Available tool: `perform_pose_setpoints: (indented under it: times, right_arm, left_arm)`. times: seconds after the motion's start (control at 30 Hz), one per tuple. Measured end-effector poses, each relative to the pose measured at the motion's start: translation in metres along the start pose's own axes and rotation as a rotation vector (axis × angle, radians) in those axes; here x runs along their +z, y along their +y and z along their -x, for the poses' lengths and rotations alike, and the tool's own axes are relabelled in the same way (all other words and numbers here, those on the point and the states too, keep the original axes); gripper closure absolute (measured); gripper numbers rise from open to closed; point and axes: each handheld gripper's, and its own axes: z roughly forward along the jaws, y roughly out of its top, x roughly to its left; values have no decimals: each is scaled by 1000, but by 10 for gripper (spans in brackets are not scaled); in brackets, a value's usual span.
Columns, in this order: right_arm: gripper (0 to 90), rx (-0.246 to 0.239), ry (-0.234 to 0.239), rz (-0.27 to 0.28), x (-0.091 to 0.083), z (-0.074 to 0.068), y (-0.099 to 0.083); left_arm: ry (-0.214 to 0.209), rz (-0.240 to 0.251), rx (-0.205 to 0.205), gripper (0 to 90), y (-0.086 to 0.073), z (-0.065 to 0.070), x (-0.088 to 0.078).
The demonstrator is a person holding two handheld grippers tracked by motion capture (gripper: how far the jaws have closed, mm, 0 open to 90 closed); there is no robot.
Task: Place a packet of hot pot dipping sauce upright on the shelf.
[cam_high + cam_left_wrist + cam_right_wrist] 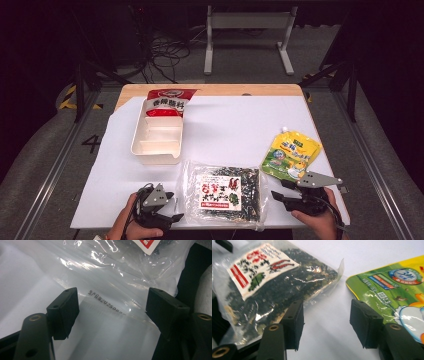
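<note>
The table (pixel 300 107), covered by a white sheet, carries all items. Largest among them is the clear seaweed bag (pixel 223 194), lying flat between the two claws at the near edge. The left claw (pixel 176 209) sits just to the bag's left; its jaws stand apart, and the bag's transparent sealed edge (pixel 112 305) lies between them with neither pad pressing on it. The right claw (pixel 276 190) sits just to the bag's right with its jaws also apart and nothing gripped; in the right gripper view bare sheet lies between them, the seaweed bag (pixel 274 285) touching or just behind one jaw and the yellow-green spout pouch (pixel 392 287) just behind the other.

The white divided tray (pixel 156 137) stands well beyond the left claw, farther up the table. A red-and-white packet (pixel 167 101) leans in the tray's far compartment. The spout pouch (pixel 291 154) lies flat just beyond the right claw.
</note>
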Motion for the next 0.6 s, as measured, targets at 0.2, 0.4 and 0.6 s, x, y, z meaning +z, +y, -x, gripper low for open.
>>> perform_pose_setpoints:
  times: [0.2, 0.4, 0.6]
  right_arm:
    - [421, 6, 77, -66, 19, -8, -5]
    - [640, -8, 193, -112, 29, -14, -7]
    - [754, -18, 259, -127, 34, -18, -5]
  left_arm:
    - [42, 4, -8, 394, 4, -7, 3]
    - [46, 20, -14, 618, 11, -15, 7]
    - [49, 21, 58, 898, 23, -15, 17]
